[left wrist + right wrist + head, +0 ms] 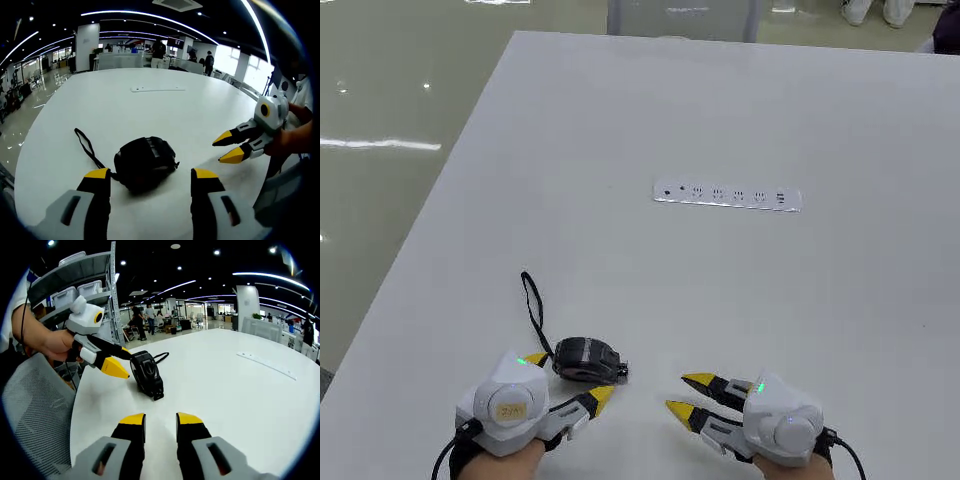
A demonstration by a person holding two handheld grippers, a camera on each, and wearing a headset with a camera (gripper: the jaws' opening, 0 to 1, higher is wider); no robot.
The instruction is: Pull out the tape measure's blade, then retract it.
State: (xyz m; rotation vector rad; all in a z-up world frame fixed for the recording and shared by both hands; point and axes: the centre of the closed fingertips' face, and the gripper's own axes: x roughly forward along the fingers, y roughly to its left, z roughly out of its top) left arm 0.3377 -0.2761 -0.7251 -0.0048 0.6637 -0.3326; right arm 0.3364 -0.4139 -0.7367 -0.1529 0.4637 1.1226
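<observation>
While the tape measure (588, 358) lies between the spread jaws of the left gripper (569, 376), we grip nothing.
Its long axis — blade tip (159, 396) leading, we think — points at the nearby right gripper (688, 393), slightly parted.

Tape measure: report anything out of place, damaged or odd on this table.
Nothing stands out. The tape measure lies on the white table, blade in, strap trailing loose. The power strip lies flat farther off. The left claw and right claw are open.
</observation>
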